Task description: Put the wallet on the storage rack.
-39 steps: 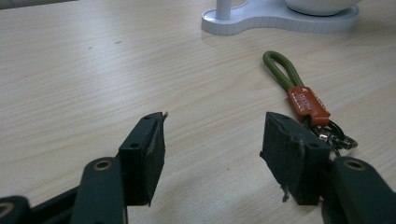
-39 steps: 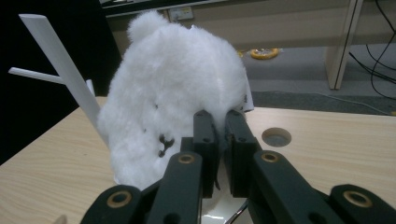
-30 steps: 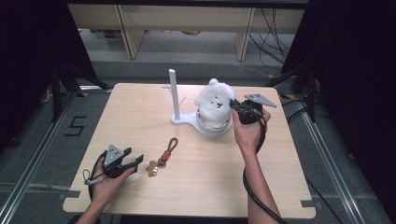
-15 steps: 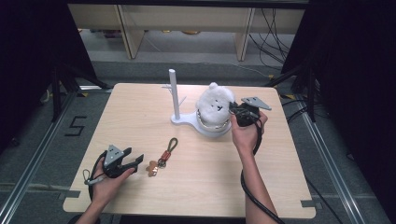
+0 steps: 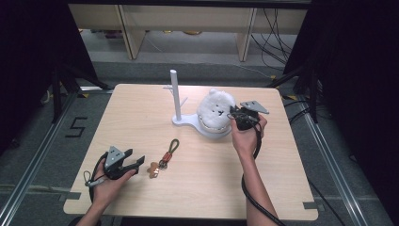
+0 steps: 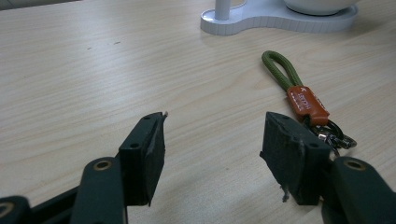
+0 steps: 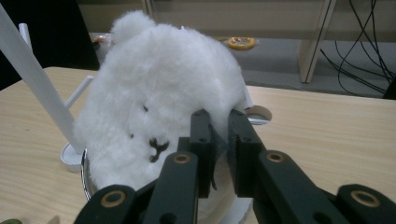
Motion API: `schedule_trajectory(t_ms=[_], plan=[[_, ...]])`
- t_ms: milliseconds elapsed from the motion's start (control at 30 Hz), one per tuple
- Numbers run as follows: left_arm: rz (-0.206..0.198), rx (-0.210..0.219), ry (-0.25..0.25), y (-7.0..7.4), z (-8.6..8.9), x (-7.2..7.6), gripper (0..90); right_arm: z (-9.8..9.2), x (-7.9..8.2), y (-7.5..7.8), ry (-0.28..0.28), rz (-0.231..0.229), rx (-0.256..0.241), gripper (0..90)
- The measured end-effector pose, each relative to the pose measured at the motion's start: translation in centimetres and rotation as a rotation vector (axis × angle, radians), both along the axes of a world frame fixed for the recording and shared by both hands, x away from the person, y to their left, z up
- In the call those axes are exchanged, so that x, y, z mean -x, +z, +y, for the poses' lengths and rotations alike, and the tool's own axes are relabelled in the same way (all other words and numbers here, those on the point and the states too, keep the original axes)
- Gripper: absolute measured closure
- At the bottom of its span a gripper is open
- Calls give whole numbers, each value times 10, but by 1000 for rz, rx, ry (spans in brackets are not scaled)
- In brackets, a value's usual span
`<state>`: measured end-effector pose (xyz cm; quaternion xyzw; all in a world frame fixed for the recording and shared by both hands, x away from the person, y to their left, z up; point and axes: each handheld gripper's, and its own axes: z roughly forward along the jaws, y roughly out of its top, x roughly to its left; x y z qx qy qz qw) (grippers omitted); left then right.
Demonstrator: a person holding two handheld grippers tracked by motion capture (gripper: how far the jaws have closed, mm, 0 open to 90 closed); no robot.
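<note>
A white plush bear [image 5: 215,109] rests in a round dish on a white stand base [image 5: 184,121] with an upright post [image 5: 174,94]. My right gripper [image 5: 234,115] is at the bear's right side, shut on a pinch of its fur; in the right gripper view the jaws [image 7: 218,123] squeeze white fluff of the bear [image 7: 159,102]. A keychain [image 5: 167,154] with a green loop, an orange tag and a brown charm lies on the table. My left gripper [image 5: 137,163] rests open just left of it; the keychain [image 6: 306,100] lies beside the right jaw, not between the jaws.
The wooden table [image 5: 141,113] ends at a front edge near the person's forearms. The stand's post [image 7: 35,77] has small side pegs. Shelving and cables stand on the floor beyond the table's far edge.
The right gripper has shifted slightly left and down with the bear's fur in it, and the bear sits a little lower. The left gripper and keychain have not moved.
</note>
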<state>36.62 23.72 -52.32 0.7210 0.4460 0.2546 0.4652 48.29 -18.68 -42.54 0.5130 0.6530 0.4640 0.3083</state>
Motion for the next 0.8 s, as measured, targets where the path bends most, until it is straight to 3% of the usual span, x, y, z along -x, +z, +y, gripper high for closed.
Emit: schedule_trajectory(t_ms=[233, 367, 433, 467, 500, 533, 633, 667, 800], plan=[[0, -1, 0, 0, 0, 0, 384, 0, 0, 2, -9, 27, -5, 737], [0, -2, -1, 0, 0, 0, 384, -3, 0, 2, 3, 19, 2, 671], [1, -2, 0, 0, 0, 0, 384, -3, 1, 3, 0, 24, -6, 636], [1, -2, 0, 0, 0, 0, 384, -1, 4, 5, -18, 41, -34, 617], [1, -2, 0, 0, 0, 0, 384, -3, 2, 5, -6, 16, -4, 598], [1, -1, 0, 0, 0, 0, 384, -2, 5, 6, -15, 21, -24, 583], [2, -1, 1, 0, 0, 0, 384, -6, 5, 9, 0, 2, -10, 555], [2, -1, 0, 0, 0, 0, 383, -6, 9, 11, -24, 11, -23, 528], [1, -2, -1, 0, 0, 0, 381, -11, 14, 15, -18, 0, -33, 508]])
